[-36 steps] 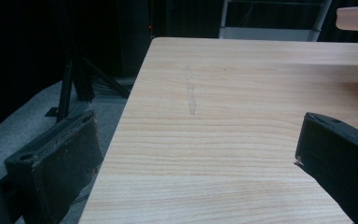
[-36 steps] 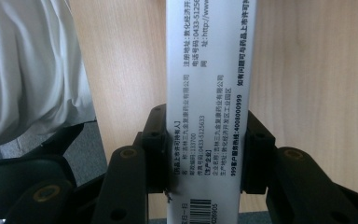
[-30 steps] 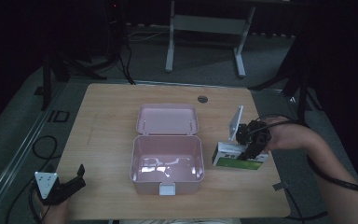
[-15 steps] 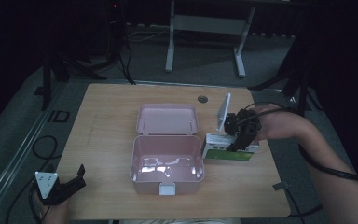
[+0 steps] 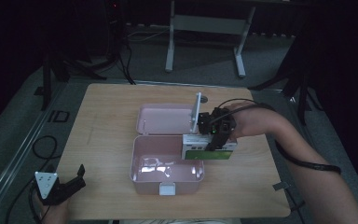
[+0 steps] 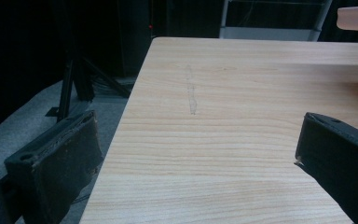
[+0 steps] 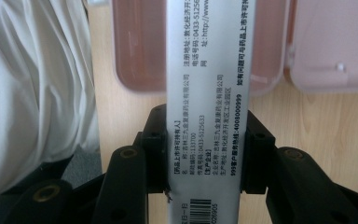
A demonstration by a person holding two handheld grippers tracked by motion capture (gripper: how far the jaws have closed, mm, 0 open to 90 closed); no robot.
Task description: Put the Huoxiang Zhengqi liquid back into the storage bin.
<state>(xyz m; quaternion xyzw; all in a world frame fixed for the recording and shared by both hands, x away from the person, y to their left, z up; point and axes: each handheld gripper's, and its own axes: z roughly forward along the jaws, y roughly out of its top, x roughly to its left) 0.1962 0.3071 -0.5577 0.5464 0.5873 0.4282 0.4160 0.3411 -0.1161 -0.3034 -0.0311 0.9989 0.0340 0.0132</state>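
Carried leftward, the green-and-white carton (image 5: 209, 148), pinched in the right tool (image 5: 214, 140), now overhangs the open pink box (image 5: 167, 173); left tool (image 5: 67, 186) idles, spread.

A light wooden table (image 5: 102, 130) fills the middle of the high view, and on it, just below the frame's centre, stands an open pink plastic lunch box (image 5: 168, 164) whose flat hinged lid (image 5: 165, 119) lies on the tabletop directly above it in the frame. A green-and-white cardboard medicine carton (image 5: 208, 148) sits between the jaws of the right gripper (image 5: 216, 140) at the box's upper right corner, overlapping its right rim, with the person's right forearm (image 5: 270, 123) stretching away toward the right edge. The left gripper (image 5: 58, 186) sits in the lower left of the frame at the table's near left corner, well apart from the box, and a small round dark disc (image 5: 203, 99) lies on the table just above the lid's upper right corner.
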